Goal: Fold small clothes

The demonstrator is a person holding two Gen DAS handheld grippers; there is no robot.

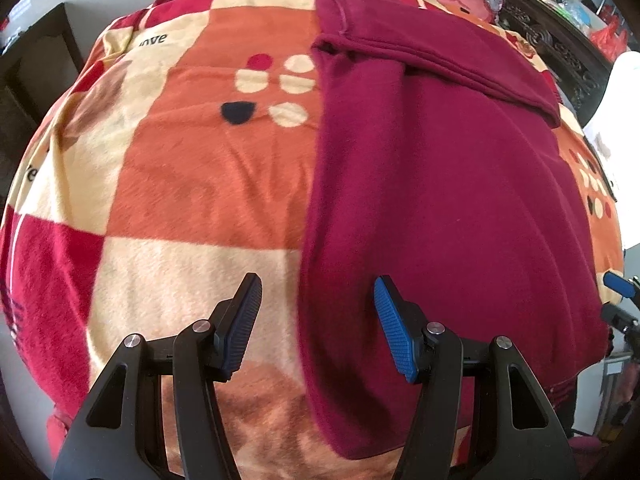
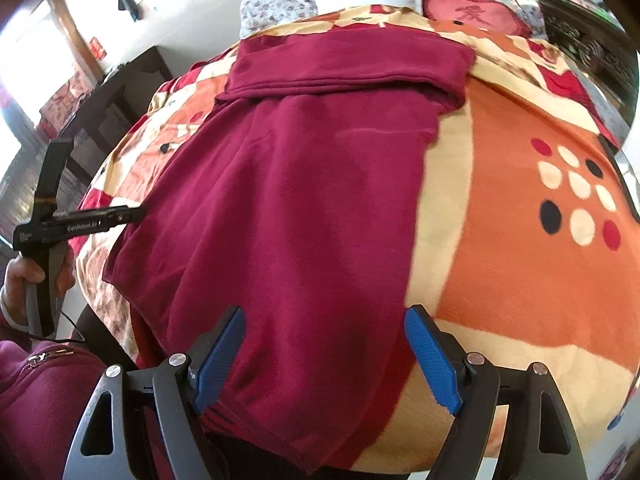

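Note:
A dark red garment (image 1: 440, 180) (image 2: 300, 180) lies flat on a checked orange, cream and red blanket (image 1: 180, 160) (image 2: 500, 260), with a folded part laid across its far end. My left gripper (image 1: 318, 304) hovers open over the garment's left near edge, nothing between its blue pads. My right gripper (image 2: 326, 336) hangs open above the garment's right near edge, pads clear of the cloth. In the right wrist view a hand (image 2: 24, 276) holds the left gripper (image 2: 136, 213) at the garment's left side. One blue pad (image 1: 618, 284) of the right gripper shows at the left wrist view's right edge.
A floral pillow (image 2: 272, 4) and a red cushion (image 2: 468, 12) lie at the bed's far end. Carved dark wood (image 1: 560, 40) runs along the right side. A dark cabinet (image 2: 116, 92) stands left of the bed. A maroon sleeve (image 2: 36, 392) is at the near left.

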